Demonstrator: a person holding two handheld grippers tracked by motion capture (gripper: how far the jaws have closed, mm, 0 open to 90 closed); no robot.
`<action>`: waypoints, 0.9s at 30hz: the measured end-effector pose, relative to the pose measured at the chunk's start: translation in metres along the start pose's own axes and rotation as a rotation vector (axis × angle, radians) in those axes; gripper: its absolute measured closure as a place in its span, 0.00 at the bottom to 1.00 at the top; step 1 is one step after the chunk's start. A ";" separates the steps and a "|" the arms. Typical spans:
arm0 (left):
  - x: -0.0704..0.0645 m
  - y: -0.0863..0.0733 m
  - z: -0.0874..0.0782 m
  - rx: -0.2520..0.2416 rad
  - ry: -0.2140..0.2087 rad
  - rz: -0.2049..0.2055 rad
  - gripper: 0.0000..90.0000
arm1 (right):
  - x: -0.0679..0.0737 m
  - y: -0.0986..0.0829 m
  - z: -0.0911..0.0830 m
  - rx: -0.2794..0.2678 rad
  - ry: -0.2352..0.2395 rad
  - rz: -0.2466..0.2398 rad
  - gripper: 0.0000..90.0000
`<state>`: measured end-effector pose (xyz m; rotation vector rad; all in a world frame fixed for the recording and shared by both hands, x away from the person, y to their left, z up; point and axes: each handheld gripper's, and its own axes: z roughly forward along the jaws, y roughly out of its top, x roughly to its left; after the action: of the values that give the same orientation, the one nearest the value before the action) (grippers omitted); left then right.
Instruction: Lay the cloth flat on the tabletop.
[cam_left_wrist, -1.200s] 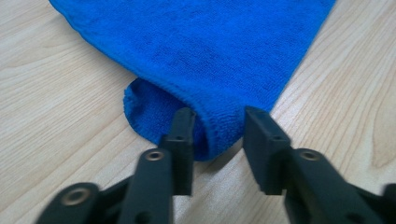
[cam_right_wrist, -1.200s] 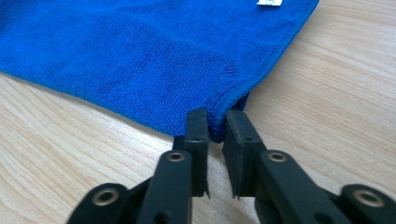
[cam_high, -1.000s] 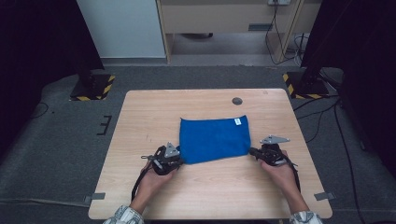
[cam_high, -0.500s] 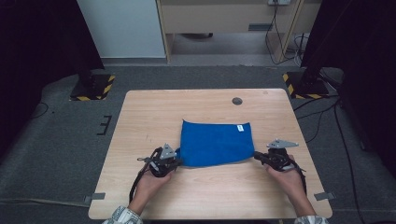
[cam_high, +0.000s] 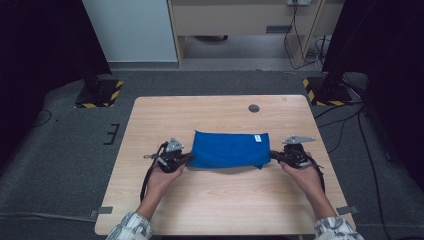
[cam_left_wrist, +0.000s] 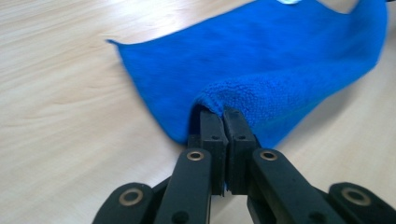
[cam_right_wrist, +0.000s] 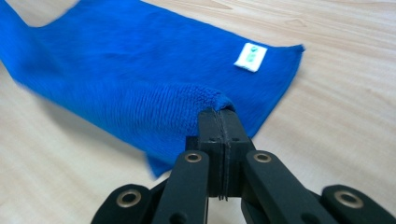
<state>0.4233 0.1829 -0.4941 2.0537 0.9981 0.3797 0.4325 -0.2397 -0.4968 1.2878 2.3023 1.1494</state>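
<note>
One white tag (cam_right_wrist: 251, 57) (unreadable) — blue cloth (cam_high: 227, 149)

Left tongs (cam_high: 186, 158): black, grey three-cornered plate on top, black cable looping at lower left of the high view.
Right tongs (cam_high: 273, 154): black, grey plate, dark cable.
Jaws: flat black bars, brass-ringed pivots, small screws.
Sleeves (cam_high: 131, 227): light plaid cuffs, bottom edge.
</note>
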 end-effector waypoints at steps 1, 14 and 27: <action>0.007 0.002 0.006 0.007 0.017 -0.014 0.98 | -0.003 0.003 0.004 0.010 -0.007 0.003 1.00; 0.032 0.009 0.052 0.044 0.101 -0.065 0.83 | -0.027 0.017 0.055 0.081 -0.076 0.056 0.95; 0.027 -0.014 -0.009 -0.086 0.123 -0.082 0.36 | -0.001 -0.021 0.002 -0.059 -0.093 0.048 0.47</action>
<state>0.4284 0.2138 -0.5016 1.9245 1.1173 0.5024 0.4214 -0.2457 -0.5140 1.3528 2.1668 1.1389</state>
